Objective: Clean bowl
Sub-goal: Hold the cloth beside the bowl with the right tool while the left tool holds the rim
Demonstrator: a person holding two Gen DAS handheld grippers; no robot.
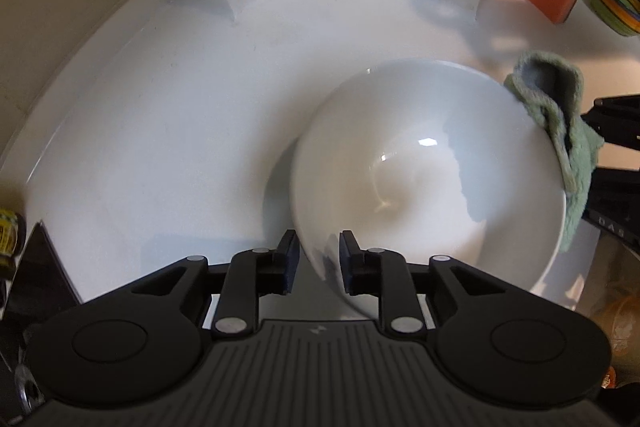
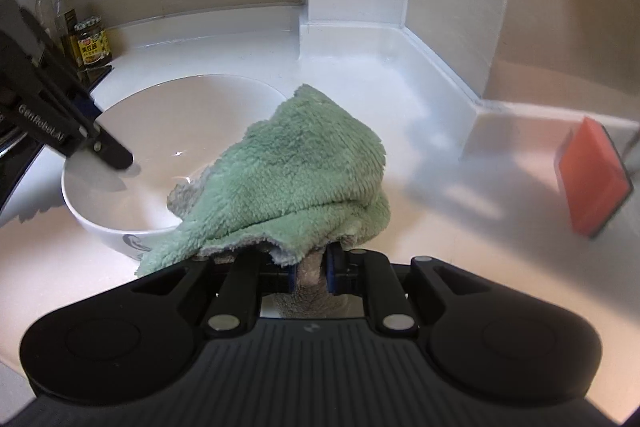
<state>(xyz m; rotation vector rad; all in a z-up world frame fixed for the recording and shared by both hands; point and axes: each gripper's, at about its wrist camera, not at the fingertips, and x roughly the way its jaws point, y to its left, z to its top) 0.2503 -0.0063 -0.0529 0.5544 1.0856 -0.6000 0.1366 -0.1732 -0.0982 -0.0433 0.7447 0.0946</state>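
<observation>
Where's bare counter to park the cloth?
Bare white countertop left of the white ceramic bowl, up to the corner backsplash; also between bowl and orange sponge. Crowded: sauce jar and bottles at far left, striped bowl beyond the sponge.

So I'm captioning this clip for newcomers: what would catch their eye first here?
The green cloth, clamped in the right gripper, bulges up mid-frame and drapes over the near rim of the white bowl. The left gripper pinches the bowl's opposite rim. An orange sponge stands at the far right of the white counter.
</observation>
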